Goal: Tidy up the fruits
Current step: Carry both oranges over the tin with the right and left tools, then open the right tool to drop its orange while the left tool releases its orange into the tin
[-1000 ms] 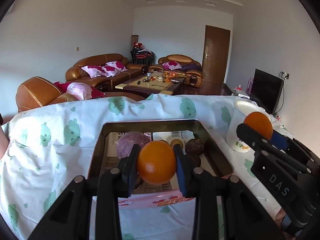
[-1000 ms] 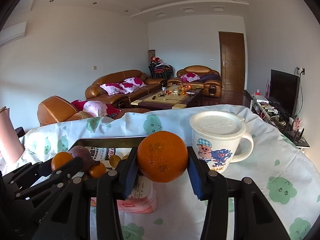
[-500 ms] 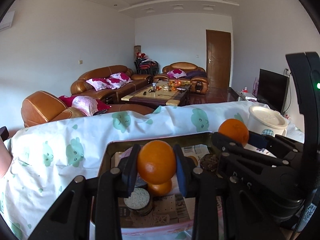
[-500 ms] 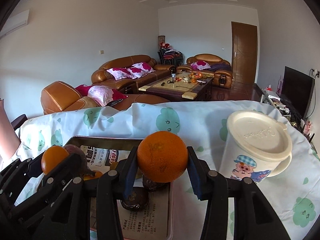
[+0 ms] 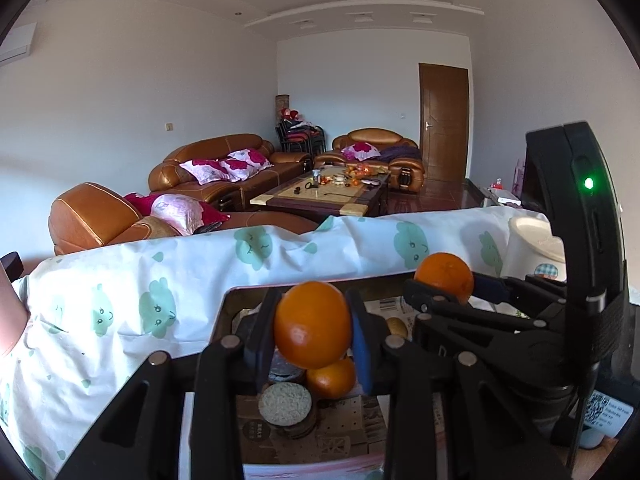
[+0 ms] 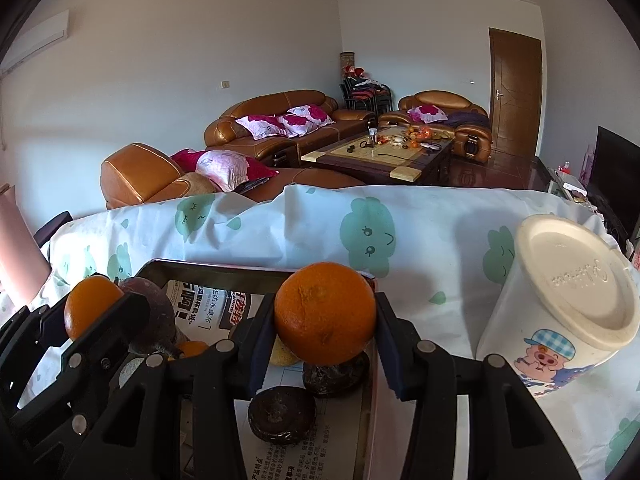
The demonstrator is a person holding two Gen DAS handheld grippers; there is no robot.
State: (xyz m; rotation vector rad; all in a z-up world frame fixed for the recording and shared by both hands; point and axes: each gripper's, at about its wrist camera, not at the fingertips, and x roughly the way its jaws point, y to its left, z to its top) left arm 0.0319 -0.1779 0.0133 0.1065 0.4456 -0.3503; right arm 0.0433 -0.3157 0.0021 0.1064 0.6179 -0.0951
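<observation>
Placement pending: left tool (image 5: 312, 334) and right tool (image 6: 325, 326) each clamp an orange (image 5: 313, 324) above the tray (image 5: 240, 294), where other fruit already lies; both oranges await release.

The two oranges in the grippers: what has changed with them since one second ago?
Both grippers moved forward over the tray. The right gripper came closer to the left gripper. Nothing was released: each stays shut on its orange. The mug stayed put.
</observation>
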